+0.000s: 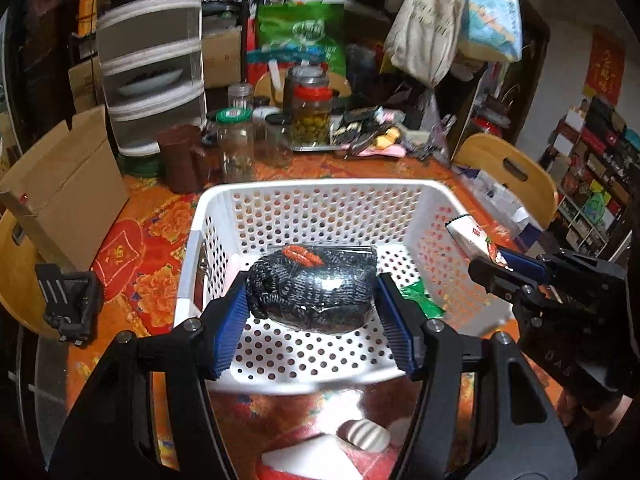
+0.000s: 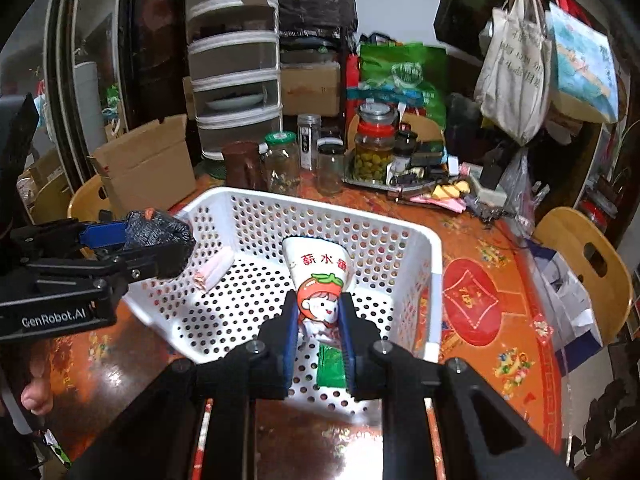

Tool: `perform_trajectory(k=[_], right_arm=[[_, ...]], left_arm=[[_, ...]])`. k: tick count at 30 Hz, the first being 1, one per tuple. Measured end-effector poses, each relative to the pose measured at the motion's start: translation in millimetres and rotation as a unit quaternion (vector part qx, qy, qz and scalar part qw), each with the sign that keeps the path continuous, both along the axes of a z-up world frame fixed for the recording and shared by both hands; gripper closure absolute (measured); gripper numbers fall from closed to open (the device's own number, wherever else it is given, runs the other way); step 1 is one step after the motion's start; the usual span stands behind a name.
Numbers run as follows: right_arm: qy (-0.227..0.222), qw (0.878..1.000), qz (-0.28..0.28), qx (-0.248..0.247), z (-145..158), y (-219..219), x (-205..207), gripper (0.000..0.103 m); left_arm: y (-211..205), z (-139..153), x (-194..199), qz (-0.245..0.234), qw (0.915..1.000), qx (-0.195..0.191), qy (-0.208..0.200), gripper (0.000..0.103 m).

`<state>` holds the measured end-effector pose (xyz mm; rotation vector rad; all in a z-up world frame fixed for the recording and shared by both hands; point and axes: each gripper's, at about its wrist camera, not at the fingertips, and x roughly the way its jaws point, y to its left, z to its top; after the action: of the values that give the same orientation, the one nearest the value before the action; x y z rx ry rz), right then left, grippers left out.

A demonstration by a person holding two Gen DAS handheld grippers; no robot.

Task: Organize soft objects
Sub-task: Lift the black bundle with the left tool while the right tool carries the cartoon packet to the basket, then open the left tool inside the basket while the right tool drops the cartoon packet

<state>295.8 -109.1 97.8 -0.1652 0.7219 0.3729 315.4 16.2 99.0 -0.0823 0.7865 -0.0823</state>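
Observation:
A white perforated basket stands on the orange floral table. My left gripper is shut on a black knitted item in clear wrap, held over the basket's inside; it shows at left in the right wrist view. My right gripper is shut on a white tissue pack with a cartoon tomato girl, held above the basket; it shows at right in the left wrist view. A green packet and a pink-white roll lie in the basket.
Glass jars, a brown cup and a tray of small items stand behind the basket. A cardboard box is at left. A striped round sponge and a white block lie on the table before the basket. A wooden chair is at right.

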Motion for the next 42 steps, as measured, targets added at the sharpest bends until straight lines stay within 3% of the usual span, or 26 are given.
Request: perform_trajectory(k=[9, 15, 21, 26, 30, 33, 42], right_arm=[[0.071, 0.996, -0.018, -0.053, -47.2, 15.5, 59.9, 0.085], [0.096, 0.992, -0.020, -0.077, -69.1, 22.8, 75.3, 0.085], [0.111, 0.991, -0.016, -0.074, -77.3, 23.4, 80.4, 0.081], [0.108, 0.991, -0.014, -0.072, -77.2, 22.2, 79.9, 0.065], [0.096, 0.994, -0.010, -0.059, -67.2, 17.7, 75.2, 0.058], [0.088, 0.995, -0.007, -0.053, -58.5, 13.1, 69.3, 0.051], [0.045, 0.999, -0.006, -0.025, -23.5, -8.9, 31.1, 0.027]], left_arm=[[2.6, -56.5, 63.4, 0.009, 0.9959, 0.000, 0.090, 0.044], [3.3, -78.6, 79.8, 0.012, 0.9933, 0.003, 0.115, 0.044], [5.4, -85.6, 82.6, 0.015, 0.9929, 0.000, 0.118, 0.041], [5.4, -87.7, 81.7, 0.011, 0.9925, -0.010, 0.121, 0.036], [2.7, -82.1, 76.3, 0.003, 0.9935, -0.019, 0.112, 0.026], [0.8, -73.6, 70.5, 0.006, 0.9951, -0.012, 0.098, 0.013], [7.7, -34.1, 34.2, -0.003, 0.9987, -0.025, 0.043, 0.000]])
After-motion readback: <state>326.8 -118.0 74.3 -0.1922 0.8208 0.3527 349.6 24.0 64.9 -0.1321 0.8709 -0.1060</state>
